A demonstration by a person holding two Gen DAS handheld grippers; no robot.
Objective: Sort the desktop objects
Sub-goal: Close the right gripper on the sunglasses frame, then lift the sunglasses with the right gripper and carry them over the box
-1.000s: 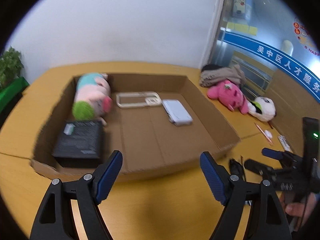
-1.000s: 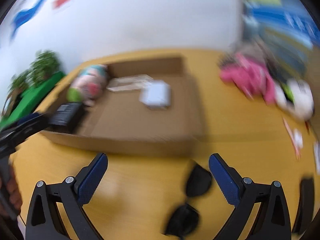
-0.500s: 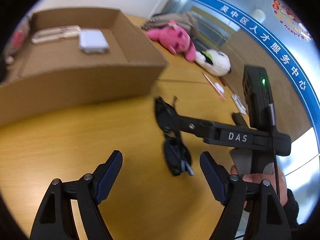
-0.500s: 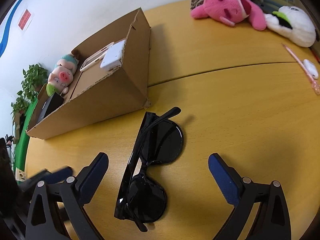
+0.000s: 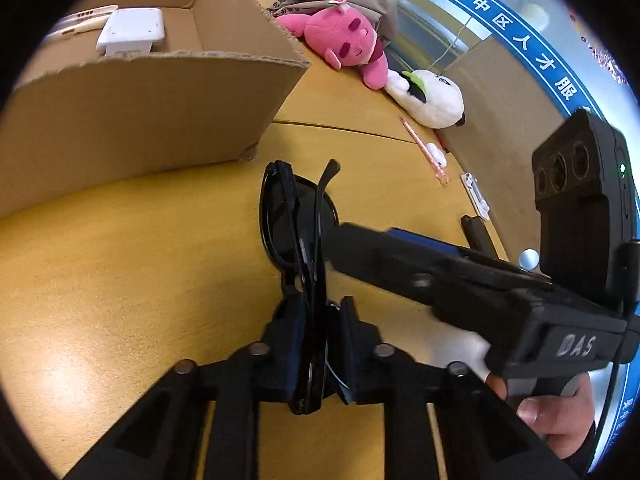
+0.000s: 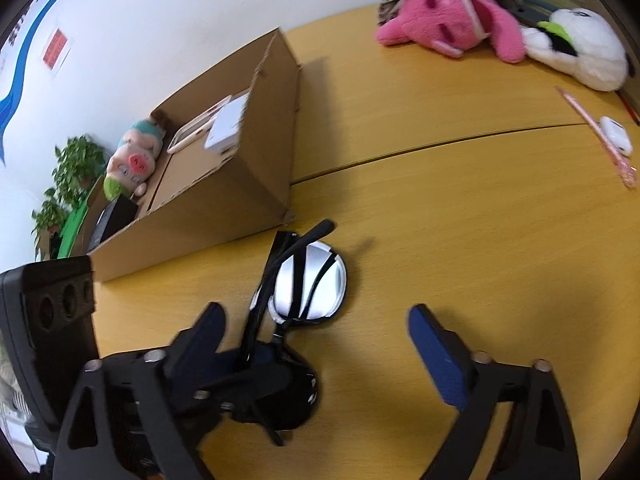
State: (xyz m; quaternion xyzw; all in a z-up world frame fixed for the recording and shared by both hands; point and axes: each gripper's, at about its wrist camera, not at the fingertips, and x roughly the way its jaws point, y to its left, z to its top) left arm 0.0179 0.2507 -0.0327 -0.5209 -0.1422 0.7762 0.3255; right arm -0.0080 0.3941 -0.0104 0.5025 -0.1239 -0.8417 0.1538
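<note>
Sunglasses (image 5: 298, 240), black and folded, lie on the yellow-wood table (image 5: 120, 280) just off the near corner of the cardboard box (image 5: 140, 112), and the left gripper (image 5: 316, 344) has them now! Its jaws have snapped in from wide apart half a second ago and pinch the near end of the frame, one blue pad on each side. In the right wrist view the far lens (image 6: 310, 288) flashes bright where a moment ago it looked dark, and one temple arm (image 6: 316, 232) pokes up toward the box.

The right gripper (image 6: 316, 340) hangs over the same glasses with its jaws spread; they have just been easing inward, but neither pad touches anything. Its left finger sits just beside the left gripper's closed fingers, its right finger (image 6: 436, 356) well clear over bare table.

Further out, the box has swung closer in the left wrist view than a second ago. Inside it are a white device (image 5: 132, 32), a pale phone case (image 6: 198, 128), a pig plush (image 6: 134, 156) and a black box (image 6: 116, 216). Beyond, a pink plush (image 5: 348, 44) and a white panda plush (image 5: 432, 96) lie together by the wall, with a pink pen (image 5: 424, 150) nearby.
</note>
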